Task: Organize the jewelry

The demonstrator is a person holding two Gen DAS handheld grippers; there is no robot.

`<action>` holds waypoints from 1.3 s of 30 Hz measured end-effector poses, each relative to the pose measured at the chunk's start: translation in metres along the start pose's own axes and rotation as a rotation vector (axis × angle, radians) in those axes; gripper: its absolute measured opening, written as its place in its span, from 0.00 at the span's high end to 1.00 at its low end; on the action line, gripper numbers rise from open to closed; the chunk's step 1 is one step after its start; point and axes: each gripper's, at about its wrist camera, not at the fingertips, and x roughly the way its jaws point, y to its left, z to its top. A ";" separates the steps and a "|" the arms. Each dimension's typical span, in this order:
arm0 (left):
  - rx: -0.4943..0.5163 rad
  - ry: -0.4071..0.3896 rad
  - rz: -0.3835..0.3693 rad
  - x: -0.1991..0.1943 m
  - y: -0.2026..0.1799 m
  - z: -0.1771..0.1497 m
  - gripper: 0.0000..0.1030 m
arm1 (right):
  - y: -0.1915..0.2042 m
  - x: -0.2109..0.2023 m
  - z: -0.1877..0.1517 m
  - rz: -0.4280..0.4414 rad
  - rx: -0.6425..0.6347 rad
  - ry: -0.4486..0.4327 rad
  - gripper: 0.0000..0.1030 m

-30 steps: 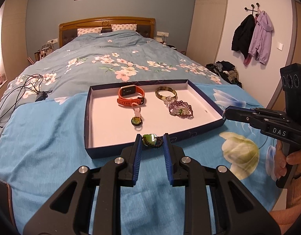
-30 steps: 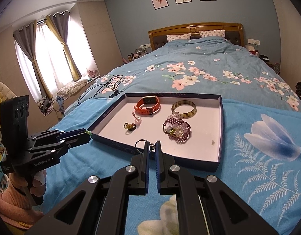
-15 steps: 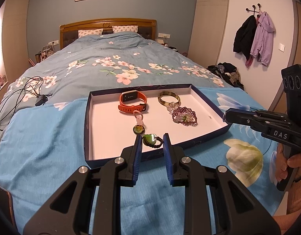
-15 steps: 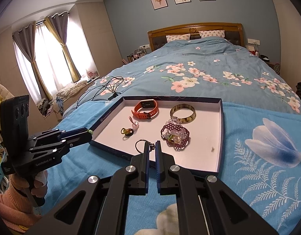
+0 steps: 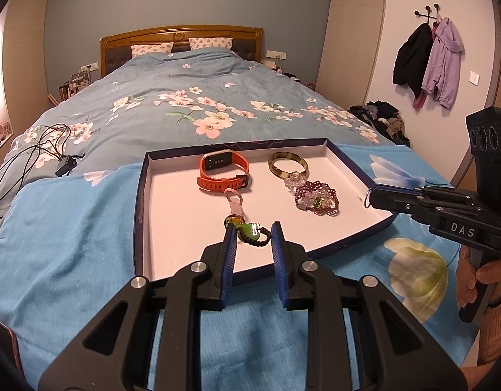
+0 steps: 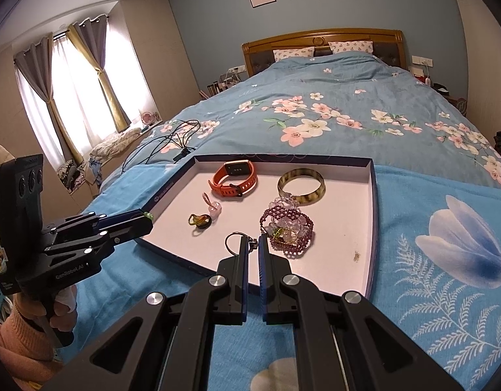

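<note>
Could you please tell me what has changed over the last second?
Both grippers advanced over the tray: the left gripper carrying its green pendant, the right gripper its metal ring. Both grips and the jewelry in the tray are unchanged.

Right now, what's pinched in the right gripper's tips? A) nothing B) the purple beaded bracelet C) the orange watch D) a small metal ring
D: in the right wrist view the right gripper is shut on a small metal ring, which sticks out to the left of the tips above the tray; the orange watch and purple beaded bracelet lie on the tray floor.
</note>
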 end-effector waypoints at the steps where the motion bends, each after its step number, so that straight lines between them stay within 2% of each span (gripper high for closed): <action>1: -0.002 0.003 0.000 0.002 0.000 0.000 0.79 | -0.001 0.002 0.000 -0.001 0.002 0.003 0.96; 39: -0.011 0.072 0.056 0.048 0.007 0.003 0.79 | -0.016 0.046 0.004 -0.050 0.021 0.100 0.96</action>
